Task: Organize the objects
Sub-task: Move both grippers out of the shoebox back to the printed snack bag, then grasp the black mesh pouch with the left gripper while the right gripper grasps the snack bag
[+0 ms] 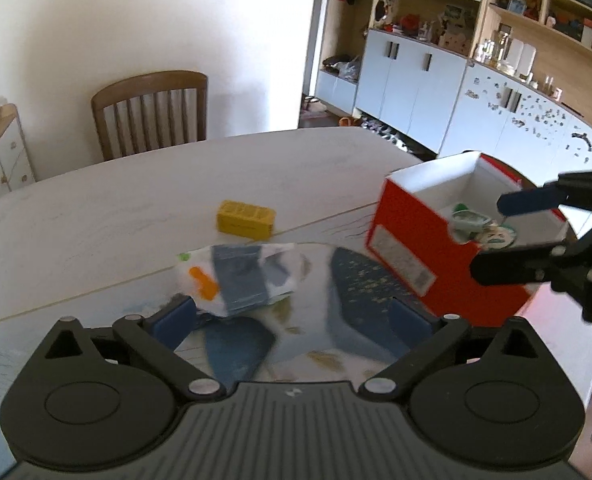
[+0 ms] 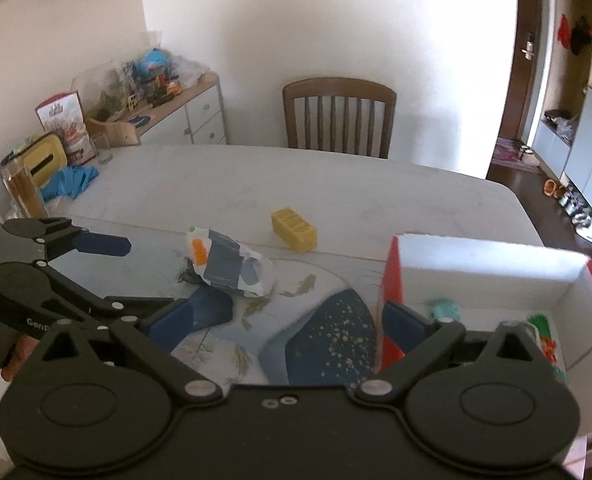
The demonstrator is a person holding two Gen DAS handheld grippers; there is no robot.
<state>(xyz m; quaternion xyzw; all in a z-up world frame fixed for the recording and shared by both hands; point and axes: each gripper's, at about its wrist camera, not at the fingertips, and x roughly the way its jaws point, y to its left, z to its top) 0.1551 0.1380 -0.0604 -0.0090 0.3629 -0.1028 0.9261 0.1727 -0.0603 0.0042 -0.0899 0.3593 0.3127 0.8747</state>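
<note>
Both tools gaping empty, left tool, right tool, crumpled packet ahead, red box alongside

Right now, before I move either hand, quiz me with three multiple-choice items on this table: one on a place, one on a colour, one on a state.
1. Where does the yellow block lie?
A. in the box
B. on the bare table beyond the crumpled packet
C. on the chair

2. What colour is the outside of the box?
A. red
B. green
C. black

3. How do the left tongs stand?
A. shut on the packet
B. shut on nothing
C. open, holding nothing

Key: 1 B, it sits on the table past the crumpled packet. 2 A, its outer walls are red. 3 C, the fingers stand wide apart, nothing between.
</note>
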